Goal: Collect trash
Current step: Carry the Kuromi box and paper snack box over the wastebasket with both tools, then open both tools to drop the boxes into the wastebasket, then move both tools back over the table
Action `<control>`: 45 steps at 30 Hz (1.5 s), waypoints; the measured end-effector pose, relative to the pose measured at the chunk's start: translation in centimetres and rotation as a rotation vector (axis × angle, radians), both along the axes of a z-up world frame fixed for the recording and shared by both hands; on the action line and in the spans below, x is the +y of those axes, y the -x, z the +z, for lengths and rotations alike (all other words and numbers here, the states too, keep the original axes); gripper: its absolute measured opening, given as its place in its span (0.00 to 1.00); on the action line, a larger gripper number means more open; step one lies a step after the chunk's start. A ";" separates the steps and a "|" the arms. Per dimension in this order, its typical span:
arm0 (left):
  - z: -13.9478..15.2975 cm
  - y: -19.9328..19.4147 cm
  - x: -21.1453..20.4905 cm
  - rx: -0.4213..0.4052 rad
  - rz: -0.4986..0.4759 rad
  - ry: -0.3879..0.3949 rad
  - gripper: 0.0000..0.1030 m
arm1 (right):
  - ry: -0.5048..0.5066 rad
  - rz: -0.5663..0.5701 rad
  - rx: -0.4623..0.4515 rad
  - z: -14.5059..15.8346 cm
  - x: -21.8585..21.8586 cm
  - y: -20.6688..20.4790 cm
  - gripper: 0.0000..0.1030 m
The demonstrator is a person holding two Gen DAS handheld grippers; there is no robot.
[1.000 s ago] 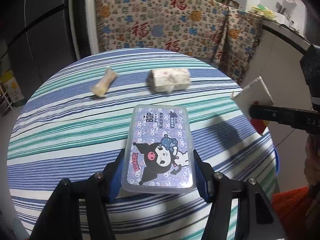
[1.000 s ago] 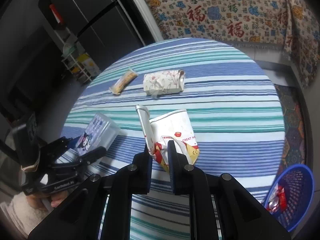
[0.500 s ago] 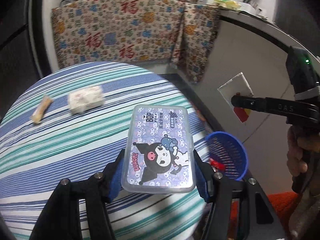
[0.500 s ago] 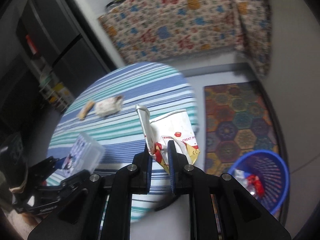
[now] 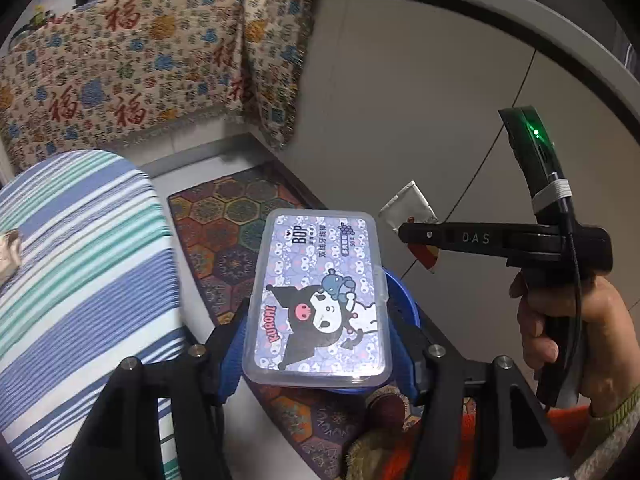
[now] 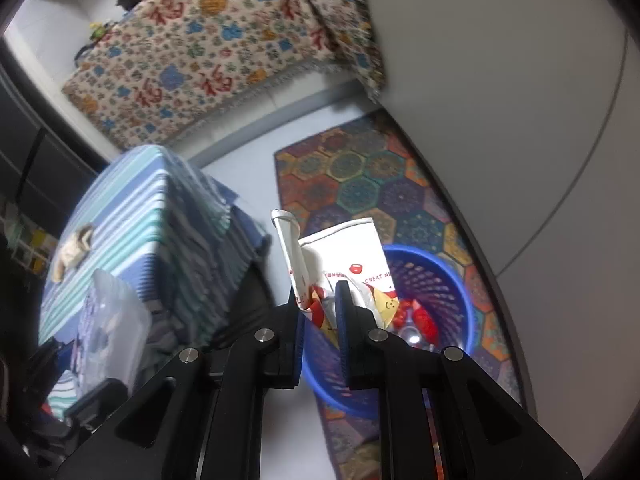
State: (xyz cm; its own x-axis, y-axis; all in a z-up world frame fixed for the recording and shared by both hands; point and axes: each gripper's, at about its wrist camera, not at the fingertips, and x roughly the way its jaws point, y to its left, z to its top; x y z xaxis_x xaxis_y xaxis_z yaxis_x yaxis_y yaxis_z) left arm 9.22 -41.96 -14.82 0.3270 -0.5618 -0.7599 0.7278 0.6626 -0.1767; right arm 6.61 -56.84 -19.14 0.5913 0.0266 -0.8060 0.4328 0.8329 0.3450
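One second ago both grippers were above the striped table [image 5: 80, 264]; now they have left it, and the table lies at the left side of both views, while the patterned rug [image 6: 360, 184] and the blue basket [image 6: 436, 280] have come into the middle. In the earlier right wrist view the basket was small at the lower right corner; now it stands directly behind the right gripper [image 6: 320, 312], on the rug, with some red wrappers [image 6: 420, 314] already inside. The left gripper [image 5: 316, 340] holds the plastic box [image 5: 320, 296] as before, its blue pads pressing on the two long sides. The box is clear, flat and rectangular with round corners, and its lid carries a purple cartoon label with a black-hooded figure. The blue rim of the basket shows just behind it. The right gripper is closed tight on the crumpled white packet [image 6: 344, 256], which has red and yellow print and a rolled top edge; the packet stands up from the fingers, in front of the basket opening. In the left wrist view a hand [image 5: 568, 332] carries this gripper. One pale wrapper [image 6: 74, 250] remains on the table.
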 end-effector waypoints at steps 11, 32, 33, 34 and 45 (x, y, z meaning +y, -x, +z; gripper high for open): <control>-5.9 -0.3 -6.2 0.042 -0.037 -0.069 0.60 | -0.097 -0.096 0.032 -3.2 -4.7 2.5 0.13; -9.6 -1.8 -10.9 0.080 -0.063 -0.103 0.66 | -0.117 -0.211 -0.003 -3.3 -7.4 4.0 0.58; -9.0 -1.7 -10.4 0.073 -0.063 -0.099 0.66 | -0.098 -0.216 -0.002 -3.0 -7.4 4.0 0.60; -8.5 -1.6 -10.1 0.065 -0.062 -0.096 0.66 | -0.071 -0.220 0.001 -2.7 -7.3 4.0 0.61; 0.0 1.5 5.4 -0.054 0.021 -0.064 0.71 | 0.219 -0.109 -0.120 4.6 0.4 0.8 0.83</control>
State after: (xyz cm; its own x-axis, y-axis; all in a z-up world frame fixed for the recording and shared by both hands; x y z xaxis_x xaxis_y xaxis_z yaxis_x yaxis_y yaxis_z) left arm 7.75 -36.52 -14.83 0.3795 -0.5055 -0.7749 0.7208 0.6866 -0.0949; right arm 5.76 -56.47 -14.54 0.6729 -0.2101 -0.7093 0.4910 0.8440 0.2159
